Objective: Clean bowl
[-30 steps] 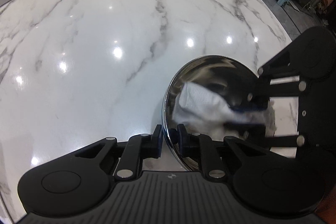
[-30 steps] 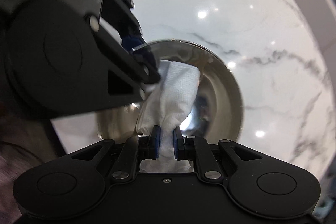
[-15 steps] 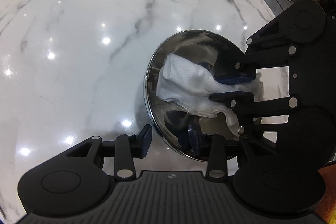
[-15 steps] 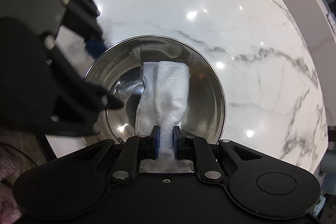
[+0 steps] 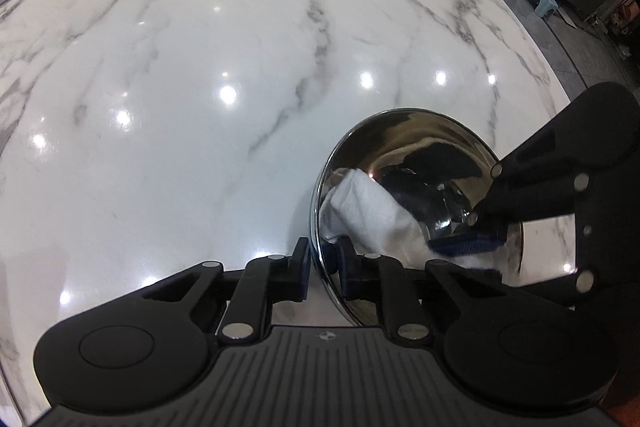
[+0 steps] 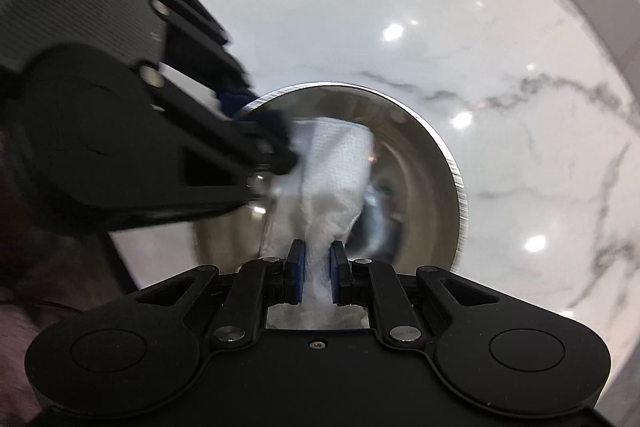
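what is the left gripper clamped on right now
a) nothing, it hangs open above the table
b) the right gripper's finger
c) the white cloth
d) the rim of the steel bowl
d: in the left wrist view the left gripper has one finger outside and one inside the steel bowl, pinching its rim, while the white cloth is pinched by the right gripper.

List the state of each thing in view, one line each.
Bowl: tilted on the counter, rim pinched by left claw.
Paper towel: crumpled, lying inside the bowl.
Left claw: shut on bowl rim.
Right claw: shut on paper towel.
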Motion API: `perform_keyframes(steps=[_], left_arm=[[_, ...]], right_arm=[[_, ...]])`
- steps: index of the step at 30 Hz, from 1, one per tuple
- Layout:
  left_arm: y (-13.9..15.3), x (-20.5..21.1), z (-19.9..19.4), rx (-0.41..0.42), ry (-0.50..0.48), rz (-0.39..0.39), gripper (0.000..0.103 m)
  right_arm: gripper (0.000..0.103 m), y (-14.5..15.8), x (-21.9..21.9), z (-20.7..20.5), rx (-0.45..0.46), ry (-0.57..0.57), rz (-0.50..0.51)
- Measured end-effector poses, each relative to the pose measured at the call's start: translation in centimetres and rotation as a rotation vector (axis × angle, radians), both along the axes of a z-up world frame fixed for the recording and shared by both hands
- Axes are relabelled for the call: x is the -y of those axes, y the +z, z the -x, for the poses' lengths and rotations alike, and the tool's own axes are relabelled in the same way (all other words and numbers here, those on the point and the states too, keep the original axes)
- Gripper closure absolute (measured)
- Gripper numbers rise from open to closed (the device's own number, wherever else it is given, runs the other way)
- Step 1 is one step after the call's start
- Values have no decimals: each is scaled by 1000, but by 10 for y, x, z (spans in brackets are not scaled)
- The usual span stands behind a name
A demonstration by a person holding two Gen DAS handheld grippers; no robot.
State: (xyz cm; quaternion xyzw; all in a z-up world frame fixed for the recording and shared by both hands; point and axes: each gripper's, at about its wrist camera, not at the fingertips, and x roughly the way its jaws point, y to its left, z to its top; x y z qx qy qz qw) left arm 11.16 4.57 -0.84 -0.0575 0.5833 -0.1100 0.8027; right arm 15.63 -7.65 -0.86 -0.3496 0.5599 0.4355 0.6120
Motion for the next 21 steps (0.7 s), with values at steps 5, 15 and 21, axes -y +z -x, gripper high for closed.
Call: perform_keyframes(steps=[5,15,21], left_arm=[[1,1,1,11,-12,-11,90],[0,0,0,12,-20,-14,90],[-2,4,4,-9,-39,-6,85]], right_arm=[[92,-5,-1,-5,30,40,31],[93,-14,6,-19,279,97,112],[93,-19,11,-31,277,98,107]])
